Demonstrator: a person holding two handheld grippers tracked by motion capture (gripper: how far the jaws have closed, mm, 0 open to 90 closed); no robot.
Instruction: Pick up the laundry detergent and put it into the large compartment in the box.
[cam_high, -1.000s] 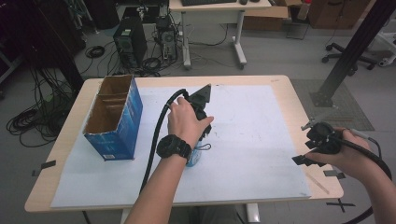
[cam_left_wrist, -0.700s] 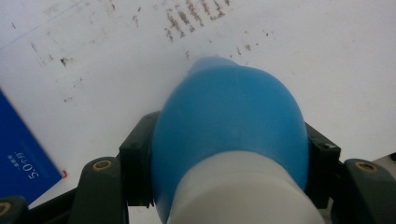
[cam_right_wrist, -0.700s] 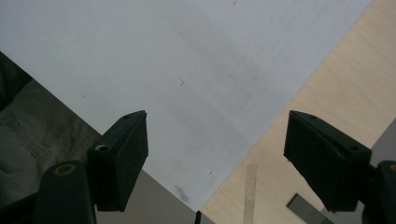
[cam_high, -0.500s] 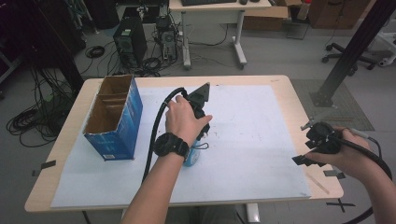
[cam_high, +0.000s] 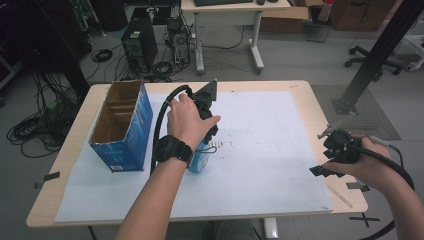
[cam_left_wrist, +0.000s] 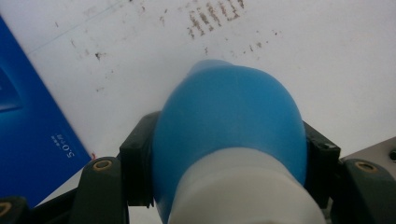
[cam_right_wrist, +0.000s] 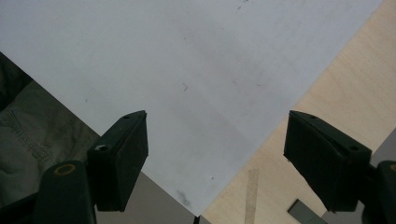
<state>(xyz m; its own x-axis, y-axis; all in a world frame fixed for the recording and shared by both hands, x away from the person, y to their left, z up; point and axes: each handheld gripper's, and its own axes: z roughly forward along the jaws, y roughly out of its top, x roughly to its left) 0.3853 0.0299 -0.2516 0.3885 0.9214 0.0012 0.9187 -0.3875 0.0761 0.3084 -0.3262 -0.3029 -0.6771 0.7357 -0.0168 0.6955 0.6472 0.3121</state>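
- The left gripper has its fingers pressed on either side of a blue bottle with a white band; the grip is firm and the jaws are about as closed as the bottle allows.
- Against the high view of a second ago, the left hand sits a little higher and the bottle with it, so the bottle now looks lifted just clear of the white sheet, beside the open blue cardboard box. That suggests the pick is done and the carry toward the box is the likely next step.
- The right gripper has its fingers wide apart with nothing between them; it has not shifted, hovering over the near right corner of the tabletop.
- The left gripper view shows the finger contact on the bottle, which the hand hides from above.
- The high view shows the box's open top and dividers; the left gripper view gives just its blue wall.
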